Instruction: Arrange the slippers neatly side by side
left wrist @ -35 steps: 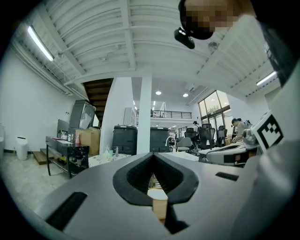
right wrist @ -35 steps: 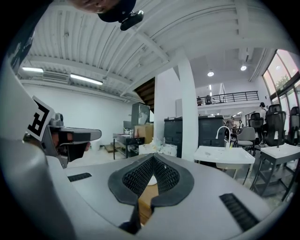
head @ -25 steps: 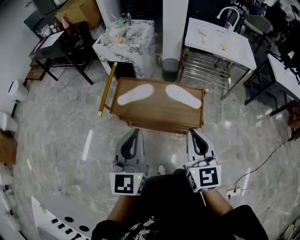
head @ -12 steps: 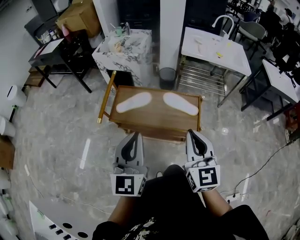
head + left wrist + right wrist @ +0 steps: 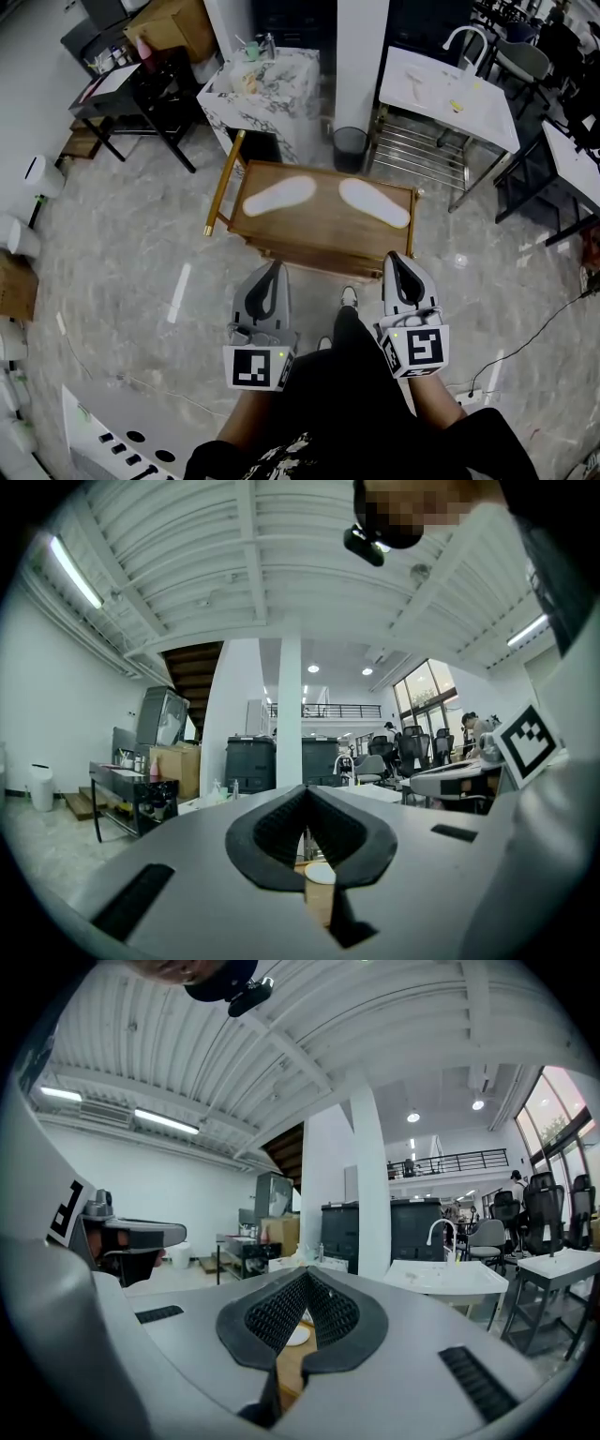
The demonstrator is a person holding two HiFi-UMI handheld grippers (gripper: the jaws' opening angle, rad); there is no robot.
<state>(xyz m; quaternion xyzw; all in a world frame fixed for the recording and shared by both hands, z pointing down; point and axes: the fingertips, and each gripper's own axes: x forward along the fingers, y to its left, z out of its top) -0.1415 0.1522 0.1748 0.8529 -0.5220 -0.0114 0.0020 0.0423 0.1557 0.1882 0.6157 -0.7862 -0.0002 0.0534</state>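
Nearest the person, the left gripper (image 5: pixel 273 268) and the right gripper (image 5: pixel 397 256) were held level, side by side above the marble floor (image 5: pixel 122 272). Each had its jaws drawn together on nothing, as each gripper's own view confirmed. Both stopped short of the near edge of the wooden worktop (image 5: pixel 319 231), touching neither it nor anything on it. On that worktop lay the two white slippers, well apart from both grippers. The left slipper (image 5: pixel 278 196) and the right slipper (image 5: pixel 374 202) had their inner ends near each other and their outer ends spread apart, so they formed a shallow open angle, not a neat pair. They looked thin, flat and light, probably soft enough to bend or droop if lifted by one end. On the smooth wood they would likely slide at a nudge. A pinch across a long side edge near the middle seemed the safest hold, keeping the sole from folding. Alternatively, a closed gripper could simply push each one round. Whether they had a strap to hook could not be made out from above. Beyond the worktop stood a small bin (image 5: pixel 349 148) and a white pillar (image 5: pixel 361 56).
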